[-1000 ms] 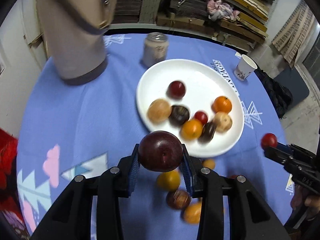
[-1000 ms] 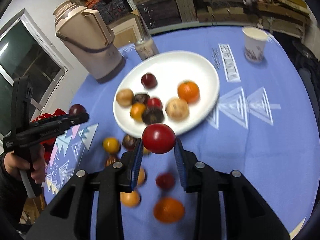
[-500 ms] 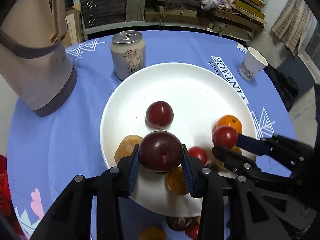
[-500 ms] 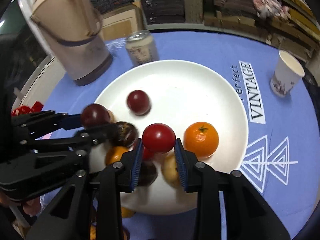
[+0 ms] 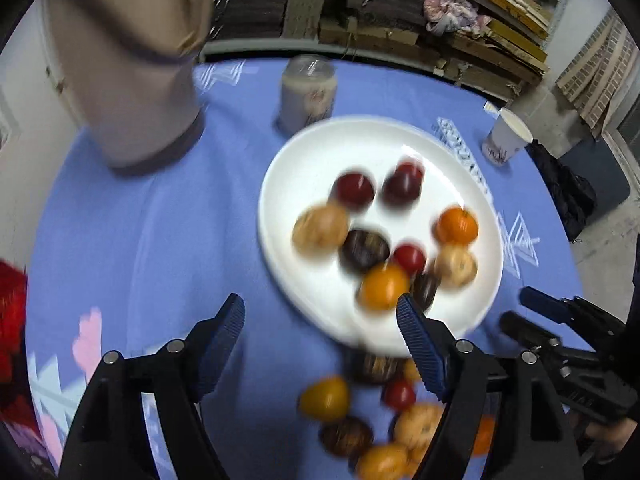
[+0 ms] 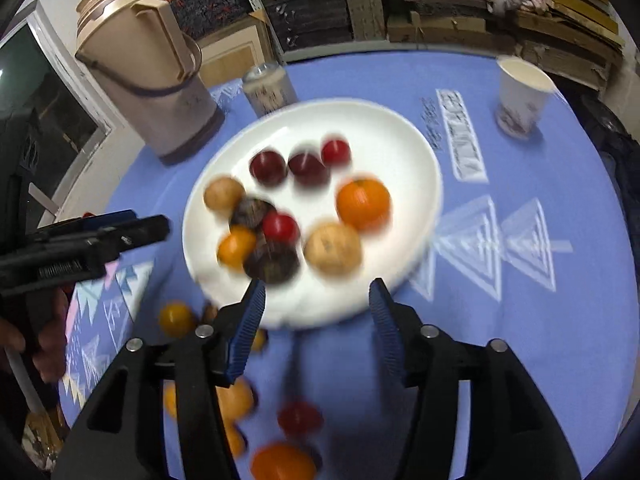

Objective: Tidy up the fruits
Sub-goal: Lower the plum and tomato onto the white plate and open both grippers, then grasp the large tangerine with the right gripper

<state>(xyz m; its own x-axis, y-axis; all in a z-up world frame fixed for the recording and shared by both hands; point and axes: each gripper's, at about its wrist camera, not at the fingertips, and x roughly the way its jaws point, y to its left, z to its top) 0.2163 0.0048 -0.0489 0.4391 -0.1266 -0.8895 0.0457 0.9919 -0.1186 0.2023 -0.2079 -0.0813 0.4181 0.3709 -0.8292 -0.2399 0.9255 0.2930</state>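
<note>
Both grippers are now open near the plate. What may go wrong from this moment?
1. The white plate already holds many round fruits close together; one more dropped among them might roll toward the rim.
2. Loose fruits, like the yellow fruit, lie on the blue tablecloth beneath both grippers; a low pass may knock them away.
3. The left gripper and right gripper work over the same pile, so they may collide.
</note>
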